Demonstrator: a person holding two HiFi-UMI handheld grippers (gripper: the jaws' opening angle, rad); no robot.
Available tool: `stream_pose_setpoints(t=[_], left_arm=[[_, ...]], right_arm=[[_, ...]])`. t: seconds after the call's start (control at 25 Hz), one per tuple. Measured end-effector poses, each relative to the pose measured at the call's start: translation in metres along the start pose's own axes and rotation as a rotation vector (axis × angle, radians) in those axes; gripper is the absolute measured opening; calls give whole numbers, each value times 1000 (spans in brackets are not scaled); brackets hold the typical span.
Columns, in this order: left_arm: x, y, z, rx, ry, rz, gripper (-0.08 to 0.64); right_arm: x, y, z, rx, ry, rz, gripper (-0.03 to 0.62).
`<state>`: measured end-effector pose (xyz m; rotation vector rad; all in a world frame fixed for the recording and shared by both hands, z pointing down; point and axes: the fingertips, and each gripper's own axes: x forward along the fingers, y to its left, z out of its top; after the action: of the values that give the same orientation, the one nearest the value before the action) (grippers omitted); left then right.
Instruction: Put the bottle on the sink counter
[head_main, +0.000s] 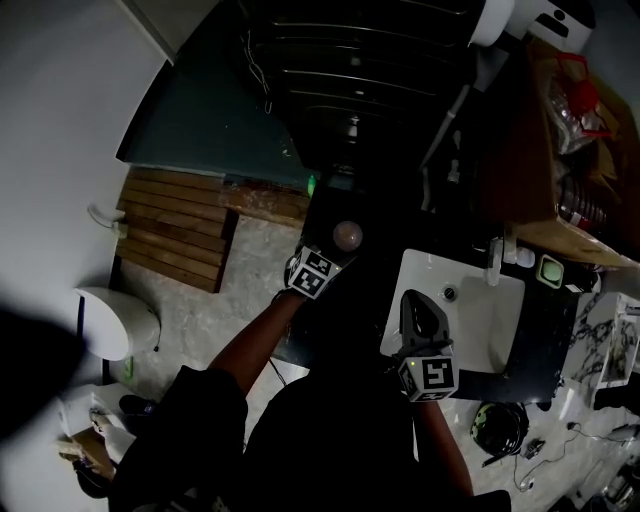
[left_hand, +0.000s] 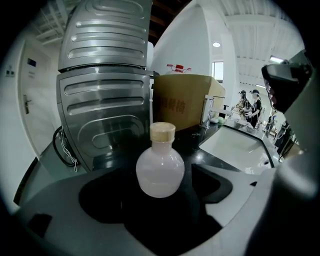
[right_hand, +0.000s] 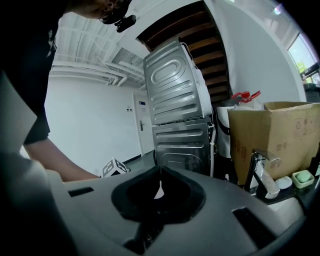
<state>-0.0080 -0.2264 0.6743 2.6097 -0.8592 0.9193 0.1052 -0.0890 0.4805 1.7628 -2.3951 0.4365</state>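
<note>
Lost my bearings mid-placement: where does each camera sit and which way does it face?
Head view: on the person's head, looking steeply down at the sink and bottle; both forearms, left gripper and right gripper show.
Left gripper view: rides the left gripper, faces the steel machine and cardboard box; bottle between its jaws.
Right gripper view: rides the right gripper, jaws together, empty, faces the tap; left forearm shows.
Shared: both gripper views see machine and box.
</note>
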Motion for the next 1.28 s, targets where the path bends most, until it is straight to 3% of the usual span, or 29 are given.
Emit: stream_pose_setpoints(t=[0.2, 0.36, 0.64, 0.84, 0.96, 1.28], left_arm=[[-41, -6, 9, -47, -81, 23, 400], [-77, -25, 17, 26, -128, 23, 400], [-146, -64, 36, -74, -261, -9, 400], [-192, -85, 40, -56, -323, -27, 400], [-226, -92, 46, -101, -362, -43, 399], [-278, -128, 58, -202, -469, -138, 396]], right_arm=[[-21, 16, 2, -15, -21, -14, 40], [-38, 31, -3, -29, -21, -24, 40], [-61, 60, 2, -32, -52, -36, 40], [-70, 82, 11, -55, -67, -31, 40], [-75, 94, 6, -73, -54, -39, 40], [-106, 110, -14, -85, -4, -134, 40]])
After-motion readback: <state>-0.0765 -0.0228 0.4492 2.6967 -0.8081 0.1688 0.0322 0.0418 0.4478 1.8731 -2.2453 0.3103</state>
